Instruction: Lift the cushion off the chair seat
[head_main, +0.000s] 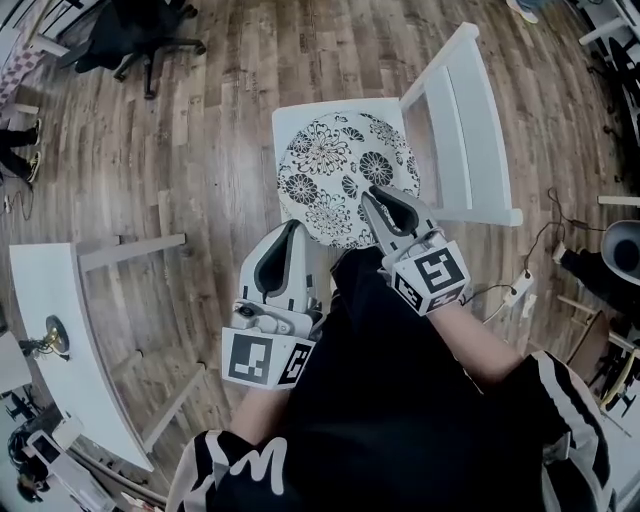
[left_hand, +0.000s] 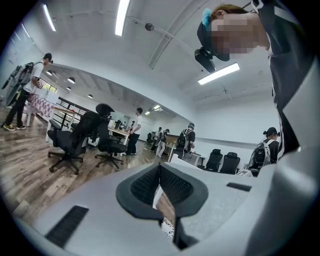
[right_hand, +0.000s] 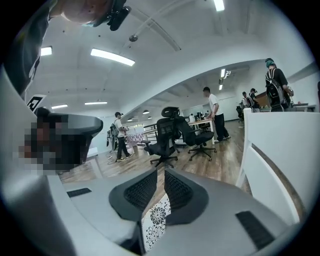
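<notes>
A round cushion (head_main: 335, 175) with a black floral print lies on the seat of a white wooden chair (head_main: 465, 130). My right gripper (head_main: 372, 193) hovers over the cushion's near right edge, jaws shut with nothing between them. In the right gripper view, a strip of the cushion (right_hand: 156, 222) shows below the closed jaws (right_hand: 161, 172). My left gripper (head_main: 293, 230) sits just short of the cushion's near left edge, also shut and empty. In the left gripper view, its closed jaws (left_hand: 159, 170) point out over the room, with a sliver of cushion (left_hand: 167, 230) beneath.
A white table (head_main: 60, 330) stands at the left. A black office chair (head_main: 140, 40) is at the far left. A power strip with cables (head_main: 520, 288) lies on the wooden floor to the right. Several people and office chairs (right_hand: 172, 132) stand far across the room.
</notes>
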